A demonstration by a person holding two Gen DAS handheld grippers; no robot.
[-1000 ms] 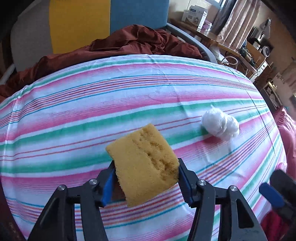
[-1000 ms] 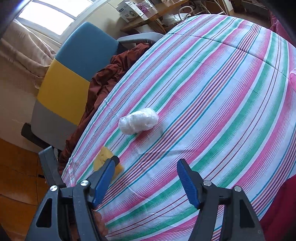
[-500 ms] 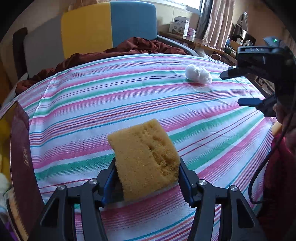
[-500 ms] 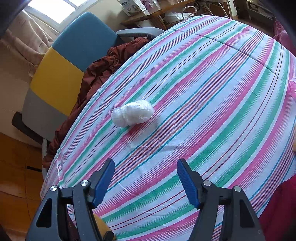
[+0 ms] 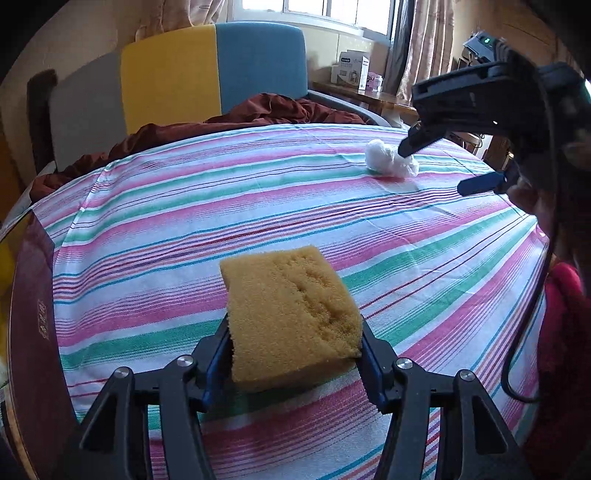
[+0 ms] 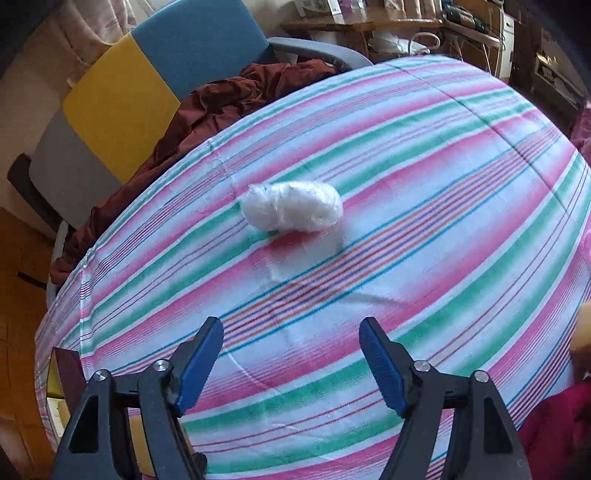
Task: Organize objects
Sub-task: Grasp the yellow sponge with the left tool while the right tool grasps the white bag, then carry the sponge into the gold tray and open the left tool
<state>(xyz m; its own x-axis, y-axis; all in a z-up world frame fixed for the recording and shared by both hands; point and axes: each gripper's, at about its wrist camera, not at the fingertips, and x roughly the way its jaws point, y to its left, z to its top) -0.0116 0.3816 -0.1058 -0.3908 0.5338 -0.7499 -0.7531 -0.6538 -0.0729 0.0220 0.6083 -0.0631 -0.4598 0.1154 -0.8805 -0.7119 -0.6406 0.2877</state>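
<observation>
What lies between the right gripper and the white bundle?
Only bare striped cloth, as the right wrist view shows; the open right gripper has a free path to the white bundle.

No readable words or numbers anywhere. On the dark red box at the left edge of the left view, only a small gold emblem, too fine to make out. On the white carton by the window, dark blue print, blurred beyond reading. On the packages along the far shelf in the right view, printing likewise too small and cut off.
</observation>
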